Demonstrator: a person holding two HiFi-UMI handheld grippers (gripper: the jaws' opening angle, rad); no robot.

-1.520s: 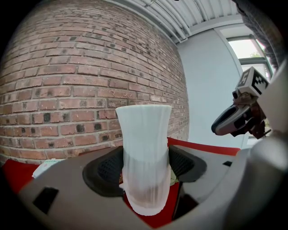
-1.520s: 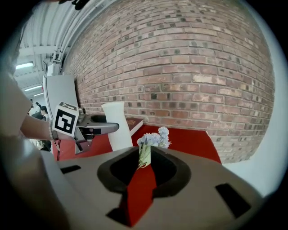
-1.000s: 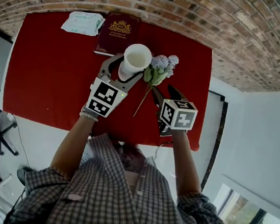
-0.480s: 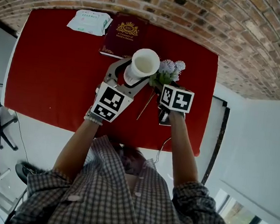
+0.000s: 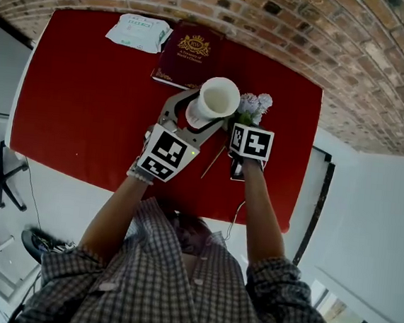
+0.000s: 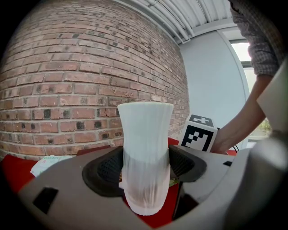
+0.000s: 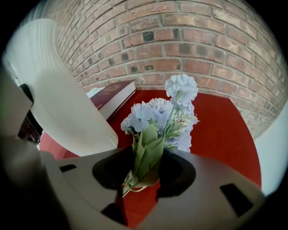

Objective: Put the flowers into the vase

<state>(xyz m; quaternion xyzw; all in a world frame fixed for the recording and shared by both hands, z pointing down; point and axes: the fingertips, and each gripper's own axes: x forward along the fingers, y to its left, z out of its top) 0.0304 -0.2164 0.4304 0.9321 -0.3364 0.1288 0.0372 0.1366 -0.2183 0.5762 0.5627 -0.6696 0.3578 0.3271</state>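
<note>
Holds vase (image 5: 217, 102) upright, clenched in left gripper (image 6: 146, 168). Has just been closing right gripper (image 7: 146, 173) onto flowers (image 7: 164, 114), lying just right of it, blooms toward the wall.

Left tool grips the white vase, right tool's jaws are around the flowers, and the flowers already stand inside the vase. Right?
No: the flowers are not in the vase yet; the head view shows them beside it, outside its mouth. The left tool does grip the vase, and the jaws of the right tool have just been closing with the flowers between them.
</note>
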